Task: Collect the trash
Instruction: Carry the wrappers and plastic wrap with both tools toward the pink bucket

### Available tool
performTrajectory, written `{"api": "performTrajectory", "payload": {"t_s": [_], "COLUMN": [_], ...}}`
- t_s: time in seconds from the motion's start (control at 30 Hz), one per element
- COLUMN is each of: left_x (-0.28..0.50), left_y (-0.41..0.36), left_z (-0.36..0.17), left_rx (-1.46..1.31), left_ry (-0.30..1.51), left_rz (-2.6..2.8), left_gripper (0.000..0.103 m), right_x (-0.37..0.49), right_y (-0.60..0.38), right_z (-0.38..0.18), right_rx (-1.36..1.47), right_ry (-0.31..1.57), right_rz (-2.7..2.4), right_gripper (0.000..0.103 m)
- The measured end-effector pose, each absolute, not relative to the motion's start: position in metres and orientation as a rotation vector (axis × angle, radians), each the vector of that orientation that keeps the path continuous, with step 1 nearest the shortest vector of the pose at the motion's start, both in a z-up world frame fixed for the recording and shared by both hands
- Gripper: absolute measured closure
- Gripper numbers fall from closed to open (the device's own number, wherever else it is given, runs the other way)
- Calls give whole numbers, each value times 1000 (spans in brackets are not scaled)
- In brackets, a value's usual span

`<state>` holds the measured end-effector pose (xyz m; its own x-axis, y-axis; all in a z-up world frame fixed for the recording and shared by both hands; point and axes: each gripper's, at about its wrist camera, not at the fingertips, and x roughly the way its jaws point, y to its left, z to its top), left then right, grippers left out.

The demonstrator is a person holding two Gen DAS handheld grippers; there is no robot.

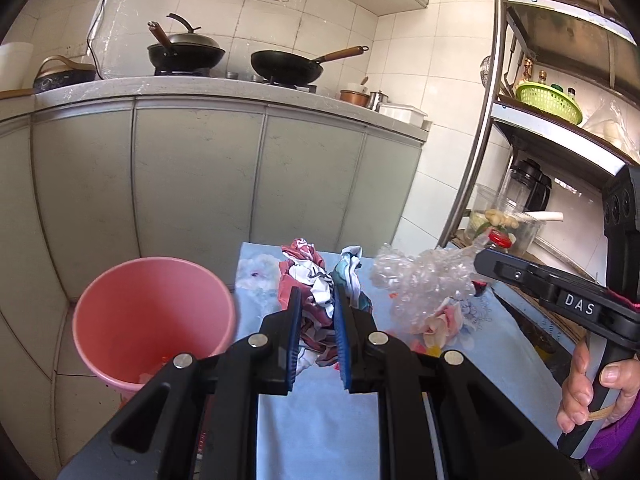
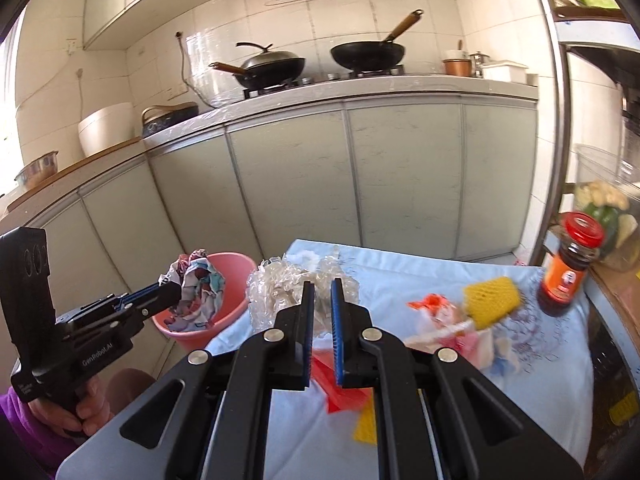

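Note:
My left gripper [image 1: 317, 304] is shut on a crumpled printed wrapper [image 1: 316, 280], red, white and teal, and holds it in the air beside the pink bin [image 1: 154, 316]. In the right wrist view the wrapper [image 2: 196, 284] hangs just in front of the bin [image 2: 208, 292]. My right gripper [image 2: 322, 292] is shut on a crumpled clear plastic bag [image 2: 280, 284], lifted over the table's left part. The bag also shows in the left wrist view [image 1: 420, 280].
The table has a light blue cloth [image 2: 400, 280]. On it lie a yellow foam net [image 2: 492, 296], orange and pink scraps [image 2: 432, 308], a red wrapper [image 2: 340, 384] and a sauce jar with red lid [image 2: 568, 264]. A metal shelf [image 1: 488, 120] stands right, kitchen cabinets [image 1: 240, 184] behind.

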<state>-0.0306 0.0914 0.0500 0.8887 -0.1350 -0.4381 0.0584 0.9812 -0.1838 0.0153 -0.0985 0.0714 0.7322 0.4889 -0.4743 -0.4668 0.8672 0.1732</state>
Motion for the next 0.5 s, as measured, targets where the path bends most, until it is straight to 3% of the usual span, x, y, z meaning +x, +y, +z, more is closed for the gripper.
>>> {"api": "performTrajectory", "payload": {"t_s": [0.5], "left_x": [-36], "left_y": [162], "left_z": [35], "left_rx": [-199], "left_ry": [459], "left_rz": [66], "left_gripper": [88], "right_x": [40], "right_y": [14], "right_z": [63], "right_rx": [-73], "right_ry": [548], "right_rz": [644], "right_gripper": [94]}}
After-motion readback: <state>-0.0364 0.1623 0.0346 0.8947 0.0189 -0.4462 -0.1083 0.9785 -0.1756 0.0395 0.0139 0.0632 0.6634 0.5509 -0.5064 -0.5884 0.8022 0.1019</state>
